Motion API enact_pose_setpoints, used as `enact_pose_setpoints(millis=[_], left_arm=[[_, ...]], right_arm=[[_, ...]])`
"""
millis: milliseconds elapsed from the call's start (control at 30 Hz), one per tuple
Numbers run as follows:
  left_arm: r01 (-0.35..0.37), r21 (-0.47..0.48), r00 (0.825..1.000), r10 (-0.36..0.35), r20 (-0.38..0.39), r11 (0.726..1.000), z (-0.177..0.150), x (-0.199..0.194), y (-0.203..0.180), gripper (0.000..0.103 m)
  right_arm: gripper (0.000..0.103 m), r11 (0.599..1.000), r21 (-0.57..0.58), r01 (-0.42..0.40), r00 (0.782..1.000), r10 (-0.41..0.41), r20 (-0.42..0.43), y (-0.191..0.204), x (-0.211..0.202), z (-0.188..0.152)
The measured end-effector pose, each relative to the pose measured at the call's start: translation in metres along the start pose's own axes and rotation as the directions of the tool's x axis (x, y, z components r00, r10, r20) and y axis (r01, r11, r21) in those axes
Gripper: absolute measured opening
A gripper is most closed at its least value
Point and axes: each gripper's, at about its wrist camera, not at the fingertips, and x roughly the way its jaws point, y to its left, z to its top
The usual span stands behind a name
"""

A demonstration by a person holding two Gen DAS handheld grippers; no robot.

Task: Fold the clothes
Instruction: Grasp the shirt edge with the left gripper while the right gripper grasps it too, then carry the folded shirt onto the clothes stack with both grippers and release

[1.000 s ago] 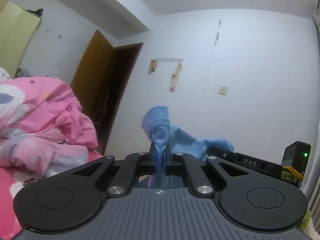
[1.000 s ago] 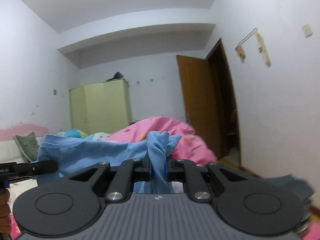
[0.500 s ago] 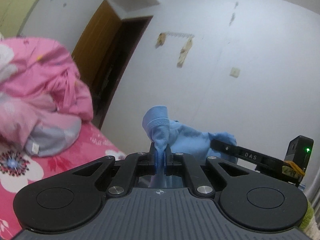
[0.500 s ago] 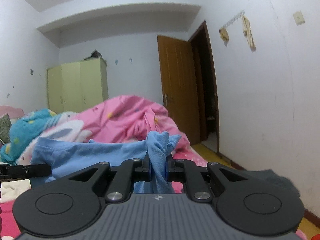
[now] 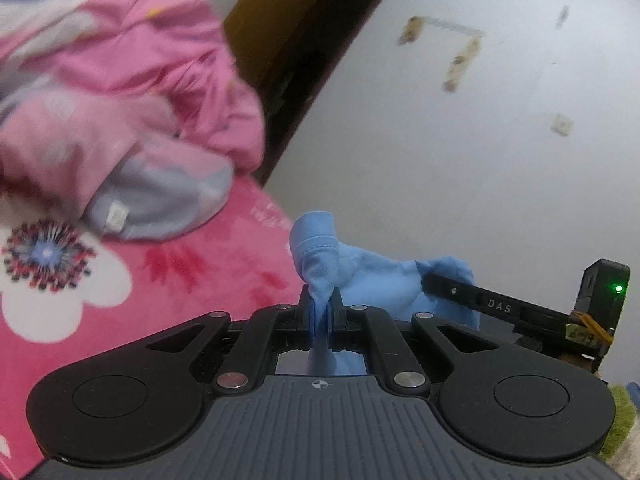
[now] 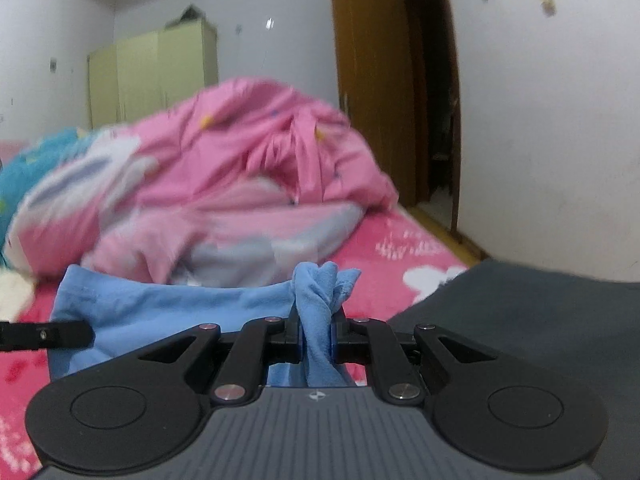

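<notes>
Left gripper (image 5: 319,312): jaws clamped on a bunched hem of the light blue cotton garment (image 5: 372,276).
Right gripper (image 6: 316,332): jaws clamped on a twisted corner of the same garment (image 6: 176,312).
Garment position: stretched between both grippers, just above the pink flowered bedsheet (image 5: 192,280).
Change: a second ago both views showed wall and ceiling; now the bedsheet and crumpled pink quilt (image 6: 248,168) fill them, so both grippers have descended.
Implication: the garment is probably being laid flat for folding.
</notes>
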Motion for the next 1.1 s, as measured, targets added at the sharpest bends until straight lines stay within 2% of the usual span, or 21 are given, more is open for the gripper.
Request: enact_pose_setpoints(millis=[167,233,300,333,367,500,567,633,700,800,867,900,1000,1100], left_arm=[[-0.053,-0.041,0.996,0.050,-0.073,0.998,-0.014,0.023,0.030,0.006],[-0.081,-0.052,0.992,0.076,-0.101,0.995,-0.020,0.029,0.040,0.013],[-0.113,-0.066,0.988,0.106,-0.110,0.991,-0.022,0.030,0.047,0.026],[-0.130,-0.073,0.986,0.121,-0.113,0.989,-0.023,0.030,0.050,0.028],[-0.144,-0.074,0.985,0.136,-0.105,0.987,-0.023,0.028,0.052,0.029],[-0.192,-0.093,0.981,0.189,-0.039,0.977,-0.015,0.014,0.055,0.030],[-0.203,-0.081,0.979,0.205,0.005,0.976,-0.010,0.005,0.051,0.030],[-0.187,-0.047,0.982,0.188,0.030,0.981,-0.006,0.001,0.043,0.030],[-0.148,0.011,0.988,0.147,0.036,0.989,-0.006,0.001,0.031,0.030],[-0.122,0.074,0.992,0.124,-0.025,0.990,-0.010,0.015,0.017,0.030],[-0.153,0.088,0.984,0.160,-0.074,0.984,-0.015,0.026,0.014,0.030],[-0.169,0.084,0.981,0.176,-0.085,0.982,-0.016,0.027,0.016,0.030],[-0.172,0.050,0.983,0.175,-0.047,0.984,-0.010,0.006,0.022,0.030],[-0.173,0.083,0.985,0.173,0.001,0.981,-0.008,-0.029,0.016,0.035]], right_arm=[[0.012,1.000,-0.024,-0.009,0.996,0.007,-0.091,-0.002,0.043,-0.019],[0.016,1.000,-0.011,-0.009,0.991,0.008,-0.131,-0.004,0.059,-0.026],[0.024,1.000,0.000,0.004,0.989,-0.004,-0.148,-0.009,0.069,-0.031],[0.030,1.000,0.006,0.017,0.991,-0.016,-0.134,-0.012,0.069,-0.031],[0.032,0.999,0.011,0.030,0.992,-0.028,-0.120,-0.015,0.069,-0.031],[0.034,0.997,0.038,0.060,0.998,-0.059,-0.016,-0.023,0.052,-0.021],[0.035,0.993,0.065,0.095,0.992,-0.099,0.076,-0.026,0.030,-0.012],[0.035,0.992,0.096,0.080,0.988,-0.092,0.122,-0.030,0.011,-0.007],[0.032,0.994,0.105,0.035,0.995,-0.045,0.091,-0.032,0.003,-0.007],[0.023,0.993,0.122,-0.009,0.999,0.015,-0.052,-0.031,0.015,-0.019],[0.019,0.991,0.122,0.060,0.991,-0.045,-0.124,-0.032,0.022,-0.029],[0.017,0.986,0.127,0.106,0.988,-0.089,-0.129,-0.034,0.019,-0.031],[0.017,0.976,0.170,0.136,0.990,-0.139,0.005,-0.037,-0.037,-0.033],[0.018,0.966,0.185,0.178,0.971,-0.203,0.124,-0.032,-0.113,-0.041]])
